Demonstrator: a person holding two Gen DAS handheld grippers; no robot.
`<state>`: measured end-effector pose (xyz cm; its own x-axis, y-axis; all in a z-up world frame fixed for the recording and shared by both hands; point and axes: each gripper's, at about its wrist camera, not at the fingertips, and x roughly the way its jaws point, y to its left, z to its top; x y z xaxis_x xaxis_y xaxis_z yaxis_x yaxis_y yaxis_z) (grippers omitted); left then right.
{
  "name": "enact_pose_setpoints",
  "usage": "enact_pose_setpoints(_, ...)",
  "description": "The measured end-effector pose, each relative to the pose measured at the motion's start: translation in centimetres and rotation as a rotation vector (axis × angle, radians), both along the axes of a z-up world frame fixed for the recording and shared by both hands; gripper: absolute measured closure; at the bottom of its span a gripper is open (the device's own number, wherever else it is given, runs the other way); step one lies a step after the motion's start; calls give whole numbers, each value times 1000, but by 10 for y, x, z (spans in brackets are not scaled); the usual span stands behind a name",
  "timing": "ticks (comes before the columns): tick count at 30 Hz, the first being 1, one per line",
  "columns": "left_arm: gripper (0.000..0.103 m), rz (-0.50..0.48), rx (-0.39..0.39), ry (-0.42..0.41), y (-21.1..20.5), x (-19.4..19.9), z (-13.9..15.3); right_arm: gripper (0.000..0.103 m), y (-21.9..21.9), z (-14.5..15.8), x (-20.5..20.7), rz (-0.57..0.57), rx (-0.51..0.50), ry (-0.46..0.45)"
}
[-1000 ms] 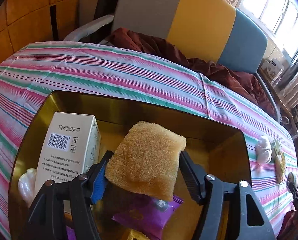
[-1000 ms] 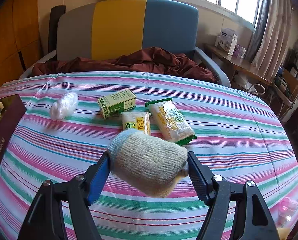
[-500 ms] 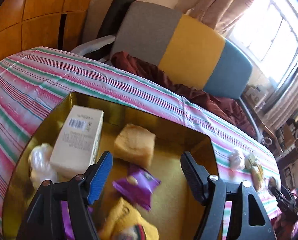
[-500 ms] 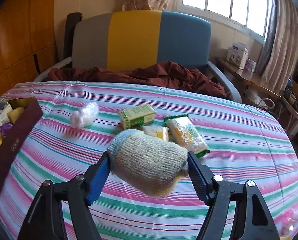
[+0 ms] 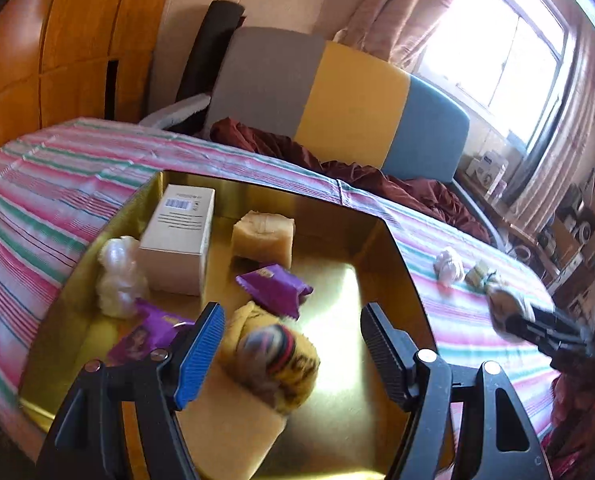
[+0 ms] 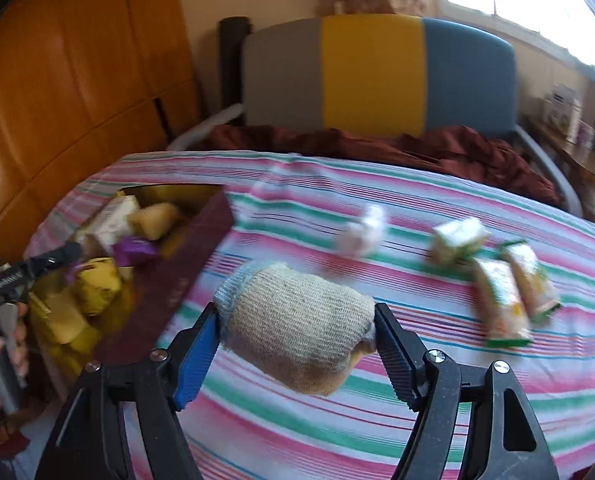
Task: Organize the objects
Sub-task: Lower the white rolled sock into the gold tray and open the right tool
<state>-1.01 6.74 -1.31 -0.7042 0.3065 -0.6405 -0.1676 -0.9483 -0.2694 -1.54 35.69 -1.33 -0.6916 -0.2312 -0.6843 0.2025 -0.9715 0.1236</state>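
Observation:
My left gripper (image 5: 291, 344) is open and empty above the gold-lined box (image 5: 381, 280). In the box lie a tan sponge (image 5: 263, 236), a white carton (image 5: 177, 236), a white wrapped lump (image 5: 119, 276), purple packets (image 5: 275, 286) and a yellow knit item (image 5: 273, 364). My right gripper (image 6: 295, 338) is shut on a beige knit sock (image 6: 297, 330), held above the striped tablecloth to the right of the box (image 6: 185, 276). The right gripper also shows in the left wrist view (image 5: 509, 312).
On the striped tablecloth (image 6: 417, 400) lie a white wrapped lump (image 6: 363, 230), a small green-white carton (image 6: 457, 238) and two snack packets (image 6: 505, 300). A grey, yellow and blue sofa (image 6: 377, 76) with a maroon blanket stands behind the table. A wooden wall is at the left.
My left gripper opened and let the tan sponge fall into the box, then rose and pulled back. My right gripper carried the sock leftward toward the box.

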Motion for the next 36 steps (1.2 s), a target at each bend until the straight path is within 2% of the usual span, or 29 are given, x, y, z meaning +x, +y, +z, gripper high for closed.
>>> enact_pose_setpoints(4,31,-18,-28,47,-4,17,0,28,-53,4,-5,85,19,29)
enact_pose_setpoints(9,31,-40,-11,45,-10,25,-4,28,-94,6,-31,113,3,18)
enact_pose_setpoints(12,31,-43,0,42,-12,28,-6,28,-117,4,-55,122,40,5)
enact_pose_setpoints(16,32,-38,-22,59,-18,31,-6,28,-142,-9,-88,112,99,-58)
enact_pose_setpoints(19,32,-36,-20,59,-25,31,-7,28,-151,-22,-111,96,130,-95)
enact_pose_setpoints(26,32,-33,6,54,-30,30,-7,27,-155,-37,-146,63,134,-146)
enact_pose_setpoints(30,32,-42,6,49,-27,32,-8,21,-153,-37,-155,20,133,-138)
enact_pose_setpoints(33,32,-47,10,50,-24,33,-8,14,-145,-27,-150,-7,79,-99)
enact_pose_setpoints(36,32,-52,21,47,-19,34,-9,13,-135,-17,-138,-24,31,-63)
